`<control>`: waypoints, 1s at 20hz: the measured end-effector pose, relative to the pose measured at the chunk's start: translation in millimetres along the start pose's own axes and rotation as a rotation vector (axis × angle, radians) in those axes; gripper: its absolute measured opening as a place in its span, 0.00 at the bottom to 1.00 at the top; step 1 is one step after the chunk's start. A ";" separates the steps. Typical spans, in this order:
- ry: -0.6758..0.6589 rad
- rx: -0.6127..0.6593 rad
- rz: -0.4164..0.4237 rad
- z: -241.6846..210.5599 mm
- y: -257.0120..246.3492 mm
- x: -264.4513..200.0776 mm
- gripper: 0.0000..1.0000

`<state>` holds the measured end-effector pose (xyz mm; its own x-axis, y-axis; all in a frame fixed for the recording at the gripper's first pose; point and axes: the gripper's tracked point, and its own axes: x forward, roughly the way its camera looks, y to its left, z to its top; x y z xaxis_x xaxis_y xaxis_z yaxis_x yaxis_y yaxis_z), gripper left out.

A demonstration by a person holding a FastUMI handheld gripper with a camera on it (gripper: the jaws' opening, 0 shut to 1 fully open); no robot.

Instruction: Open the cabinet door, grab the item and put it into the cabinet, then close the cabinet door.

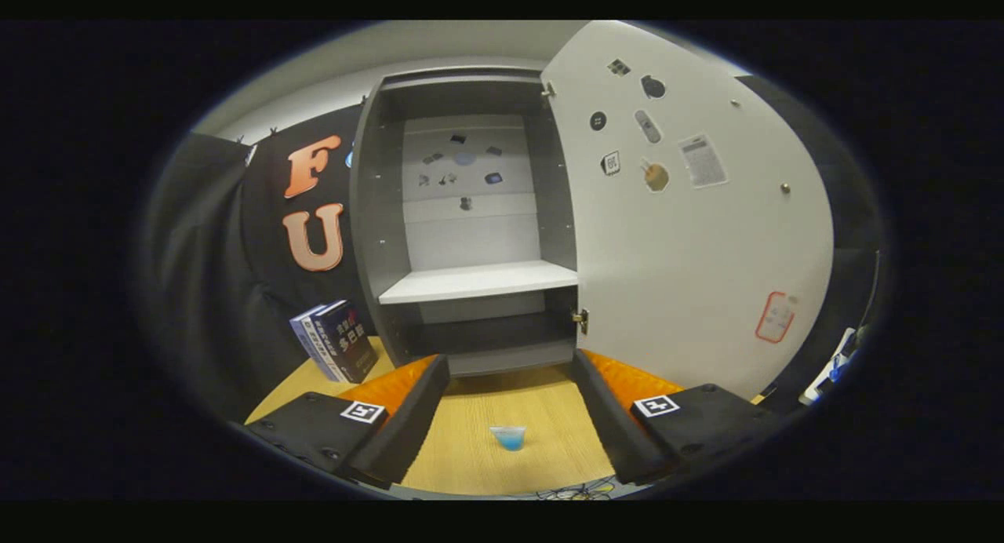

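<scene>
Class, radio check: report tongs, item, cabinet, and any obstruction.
Tongs open, holding nothing. Small blue cup on table between the fingers. Cabinet door swung open, shelf bare. Books left of cabinet, off the path.

A pale wooden desk (541, 417) carries a grey cabinet (471, 213). Well in front of the cabinet a small blue cup (508, 437) sits on the bare wood, between the wide-apart fingers (408, 425). Just left of the cabinet, two books (336, 340) stand leaning.
</scene>
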<state>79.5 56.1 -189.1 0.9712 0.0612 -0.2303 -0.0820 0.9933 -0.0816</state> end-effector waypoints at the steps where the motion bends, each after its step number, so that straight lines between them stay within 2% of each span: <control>1: 0.019 -0.014 -0.002 -13.1 2.0 8.2 1.00; 8: 0.128 -0.030 -0.031 -98.9 -0.7 62.3 1.00; 18: 0.337 -0.038 -0.001 -211.5 1.4 102.1 1.00; 20: 0.365 -0.025 -0.009 -228.2 -2.6 103.7 0.87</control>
<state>129.4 37.4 -434.0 0.8284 0.0087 -0.5601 -0.0836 0.9906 -0.1083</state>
